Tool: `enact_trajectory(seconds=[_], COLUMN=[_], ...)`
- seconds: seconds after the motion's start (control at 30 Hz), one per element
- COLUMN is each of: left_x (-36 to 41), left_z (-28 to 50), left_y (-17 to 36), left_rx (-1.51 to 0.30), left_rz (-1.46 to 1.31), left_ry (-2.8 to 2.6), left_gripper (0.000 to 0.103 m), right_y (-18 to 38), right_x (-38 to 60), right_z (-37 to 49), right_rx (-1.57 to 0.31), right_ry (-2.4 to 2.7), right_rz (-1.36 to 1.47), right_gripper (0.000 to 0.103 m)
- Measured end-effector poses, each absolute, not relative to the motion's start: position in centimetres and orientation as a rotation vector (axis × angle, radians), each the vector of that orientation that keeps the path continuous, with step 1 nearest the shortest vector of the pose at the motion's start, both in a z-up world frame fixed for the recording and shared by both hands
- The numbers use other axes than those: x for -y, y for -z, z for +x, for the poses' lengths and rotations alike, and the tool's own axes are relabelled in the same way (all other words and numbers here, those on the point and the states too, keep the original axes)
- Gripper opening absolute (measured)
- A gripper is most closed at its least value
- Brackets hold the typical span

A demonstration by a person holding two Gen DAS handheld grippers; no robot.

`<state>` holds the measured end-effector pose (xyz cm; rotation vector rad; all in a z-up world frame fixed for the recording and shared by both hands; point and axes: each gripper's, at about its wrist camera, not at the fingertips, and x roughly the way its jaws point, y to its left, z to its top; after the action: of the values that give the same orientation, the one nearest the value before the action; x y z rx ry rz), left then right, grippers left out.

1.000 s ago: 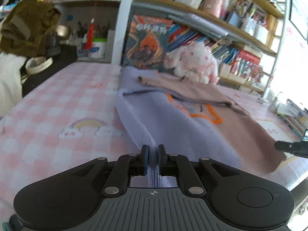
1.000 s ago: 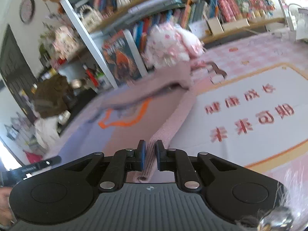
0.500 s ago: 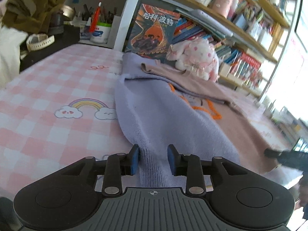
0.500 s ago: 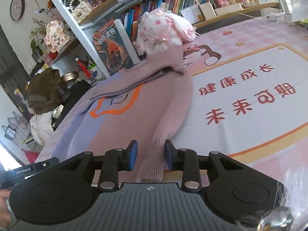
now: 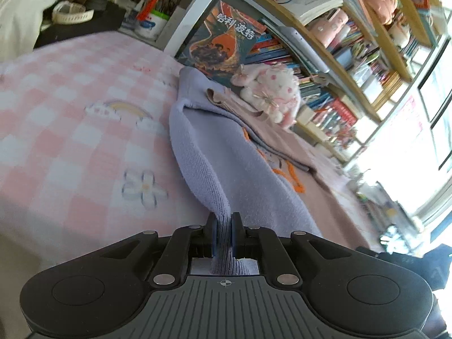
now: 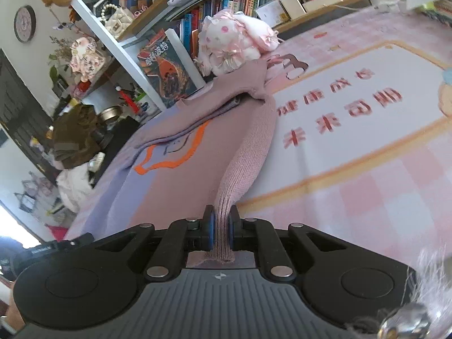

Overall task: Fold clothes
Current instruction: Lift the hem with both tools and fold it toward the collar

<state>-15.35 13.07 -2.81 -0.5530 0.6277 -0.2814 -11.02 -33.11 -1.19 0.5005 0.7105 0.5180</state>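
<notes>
Lilac sleeve (image 5: 197, 163) clamped in left jaws, pink sleeve (image 6: 251, 152) in right — pens fill a white cup (image 5: 148, 24).

I see a pink-and-white checked cover (image 5: 70, 130) printed with a rainbow (image 5: 124, 110) and a flower (image 5: 144, 188). Behind it, a bookshelf (image 5: 325, 45) crammed with books, a large illustrated book (image 5: 223, 45) leaning at its foot, a pink spotted plush toy (image 6: 234, 42) just beside. Wall clock (image 6: 25, 24) far left.

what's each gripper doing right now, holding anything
Left gripper: closed on the lilac sleeve.
Right gripper: closed on the pink sleeve.
</notes>
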Motion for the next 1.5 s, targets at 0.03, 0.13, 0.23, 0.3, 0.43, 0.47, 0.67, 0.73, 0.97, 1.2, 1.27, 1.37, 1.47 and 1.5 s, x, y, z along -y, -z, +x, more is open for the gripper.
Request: enact_trajectory(seconds=[0.03,0.13,0.23,0.3,0.43,0.47,0.67,0.73,0.97,1.2,1.27,1.37,1.47,1.5], left_x=[-13.1,-13.0,-13.1,-13.5,-14.4,-14.6,-15.4,-15.6,-15.4,-15.6,-15.6,-15.4,-15.1,-15.0], left_z=[-16.1,-17.8,-19.1,-19.8,-20.1,-20.1,-18.0,-16.8,-11.2,-6.9,-5.8,-4.0,-2.1,-1.5], left_y=[2.8,2.6,2.4,2.3,1.5,1.3,-1.4,-2.3,-4.1,-3.7,-3.3,-2.8,-2.4,-2.2], left_rx=[-0.633,-0.651,-0.667,-0.668,-0.602,-0.582,-0.374,-0.311,-0.246,-0.24,-0.25,-0.272,-0.299,-0.309], left_rz=[-0.555,-0.544,-0.541,-0.56,-0.677,-0.709,-0.856,-0.891,-0.871,-0.888,-0.891,-0.877,-0.843,-0.83], left_ry=[0.289,0.304,0.315,0.326,0.375,0.388,0.481,0.499,0.466,0.41,0.39,0.372,0.354,0.348], left_gripper=[0.008,0.008,0.008,0.008,0.007,0.007,0.007,0.007,0.007,0.007,0.007,0.007,0.008,0.008], right_y=[1.1,0.6,0.4,0.3,-0.3,-0.6,-4.8,-6.0,-7.9,-8.0,-7.8,-7.1,-6.2,-5.8], right_x=[33.5,34.3,34.7,34.9,35.1,35.2,36.0,36.4,35.9,34.7,34.4,34.1,33.7,33.6], right_z=[-11.8,-14.0,-16.1,-17.4,-18.8,-18.8,-16.6,-15.1,-9.7,-4.3,-2.9,-0.9,1.0,1.5], right_rx=[-0.715,-0.731,-0.755,-0.767,-0.765,-0.751,-0.556,-0.494,-0.392,-0.367,-0.371,-0.384,-0.404,-0.411], right_ry=[-0.527,-0.553,-0.576,-0.59,-0.617,-0.627,-0.693,-0.699,-0.679,-0.629,-0.612,-0.595,-0.572,-0.563], right_rz=[0.515,0.534,0.533,0.537,0.571,0.586,0.696,0.744,0.78,0.799,0.793,0.801,0.799,0.796], right_gripper=[0.009,0.009,0.009,0.009,0.009,0.009,0.009,0.009,0.009,0.009,0.009,0.009,0.009,0.009])
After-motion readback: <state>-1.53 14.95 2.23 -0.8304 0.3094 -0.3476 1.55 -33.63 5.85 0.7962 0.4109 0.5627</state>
